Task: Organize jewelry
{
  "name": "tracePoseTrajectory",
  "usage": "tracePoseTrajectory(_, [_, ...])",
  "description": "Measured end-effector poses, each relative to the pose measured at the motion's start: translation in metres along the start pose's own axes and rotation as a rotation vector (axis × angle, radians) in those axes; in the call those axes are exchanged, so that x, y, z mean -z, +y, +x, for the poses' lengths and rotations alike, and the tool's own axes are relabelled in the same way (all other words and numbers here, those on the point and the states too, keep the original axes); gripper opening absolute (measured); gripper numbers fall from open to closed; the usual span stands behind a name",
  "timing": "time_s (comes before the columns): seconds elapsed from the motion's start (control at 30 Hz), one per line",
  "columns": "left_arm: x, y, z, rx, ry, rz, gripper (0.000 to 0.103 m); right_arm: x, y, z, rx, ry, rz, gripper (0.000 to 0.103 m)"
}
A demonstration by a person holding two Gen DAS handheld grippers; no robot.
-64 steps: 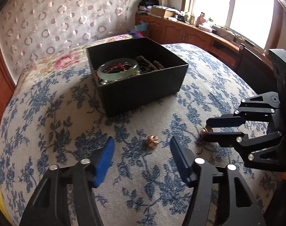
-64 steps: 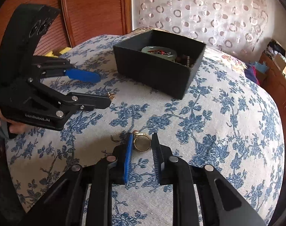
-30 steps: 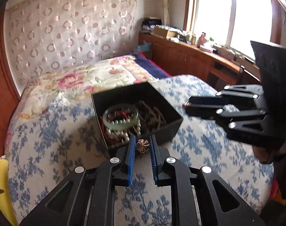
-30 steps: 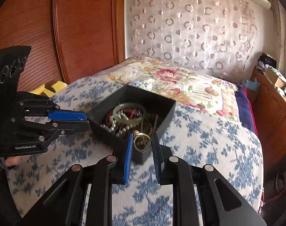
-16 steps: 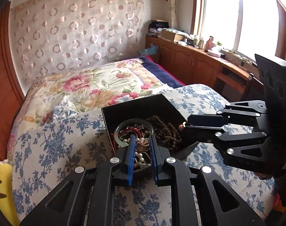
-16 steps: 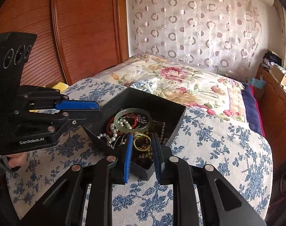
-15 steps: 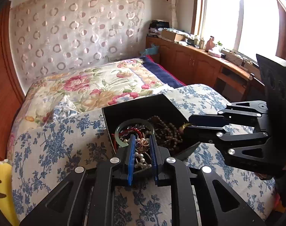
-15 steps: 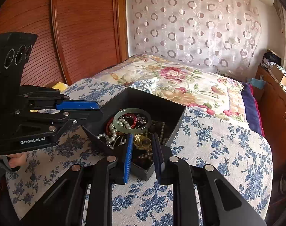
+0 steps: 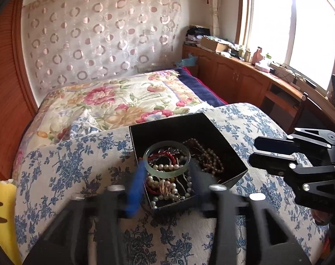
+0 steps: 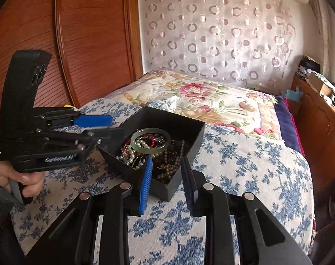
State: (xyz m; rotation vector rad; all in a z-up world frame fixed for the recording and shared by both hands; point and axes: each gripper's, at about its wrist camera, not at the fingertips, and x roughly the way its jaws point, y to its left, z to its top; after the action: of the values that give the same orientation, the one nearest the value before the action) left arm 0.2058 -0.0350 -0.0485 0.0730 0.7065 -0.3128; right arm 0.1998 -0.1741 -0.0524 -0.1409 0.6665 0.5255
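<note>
A big bed point(image 9: 114, 108) is filling the room, and a blue flower cloth point(image 10: 244, 159) is covering the near part. A black box point(image 9: 211, 132) is sitting on the cloth. The box is holding a pile of jewelry. A pale green bangle point(image 9: 167, 161) is lying on top of the pile. White pearls point(image 9: 165, 183) are curling under and in front of the bangle. Brown beads point(image 9: 209, 156) are lying beside it, toward the window side. A red cord point(image 10: 155, 142) is peeking through the bangle.

The left gripper point(image 9: 167, 181) is hanging over the near side of the box. Its jaws are opening, and nothing is sitting between them. A hand point(image 10: 17, 178) is holding its handle.

The right gripper point(image 10: 166, 176) is pointing at the near corner of the box. Its jaws are opening too, with only a narrow gap, and they are gripping nothing
</note>
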Motion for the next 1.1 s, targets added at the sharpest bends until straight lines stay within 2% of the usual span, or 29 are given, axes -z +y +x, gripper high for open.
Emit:
tracePoseTrajectory(0.07, [0.003, -0.002, -0.007, -0.009, -0.011, -0.006, 0.052, 0.003, 0.001, -0.005, 0.013, -0.008, 0.006, 0.029])
tracePoseTrajectory(0.1, [0.004, -0.003, -0.010, -0.020, -0.015, -0.009, 0.063, 0.006, 0.001, -0.011, 0.020, -0.016, 0.012, 0.029])
tracePoseTrajectory(0.23, [0.009, -0.005, -0.026, -0.050, -0.044, -0.024, 0.080, 0.013, 0.002, -0.026, 0.043, -0.043, 0.037, 0.031])
tracePoseTrajectory(0.3, [0.013, -0.005, -0.037, -0.075, -0.064, -0.041, 0.090, 0.017, 0.005, -0.036, 0.055, -0.061, 0.047, 0.042])
tracePoseTrajectory(0.47, [0.025, -0.008, -0.063, -0.105, -0.077, -0.052, 0.095, 0.024, 0.011, -0.058, 0.087, -0.088, 0.054, 0.042])
tracePoseTrajectory(0.53, [0.028, -0.008, -0.071, -0.110, -0.084, -0.055, 0.095, 0.027, 0.015, -0.067, 0.103, -0.101, 0.063, 0.047])
tracePoseTrajectory(0.6, [0.032, -0.008, -0.081, -0.121, -0.089, -0.057, 0.095, 0.029, 0.017, -0.073, 0.115, -0.115, 0.068, 0.057])
tracePoseTrajectory(0.73, [0.038, -0.012, -0.097, -0.147, -0.093, -0.055, 0.095, 0.034, 0.023, -0.085, 0.141, -0.137, 0.088, 0.066])
tracePoseTrajectory(0.9, [0.043, -0.017, -0.118, -0.170, -0.126, -0.061, 0.095, 0.035, 0.027, -0.100, 0.178, -0.183, 0.118, 0.090])
tracePoseTrajectory(1.0, [0.046, -0.018, -0.128, -0.173, -0.141, -0.061, 0.095, 0.035, 0.027, -0.106, 0.212, -0.207, 0.136, 0.101])
tracePoseTrajectory(1.1, [0.050, -0.018, -0.135, -0.180, -0.148, -0.072, 0.095, 0.037, 0.026, -0.110, 0.234, -0.217, 0.150, 0.101])
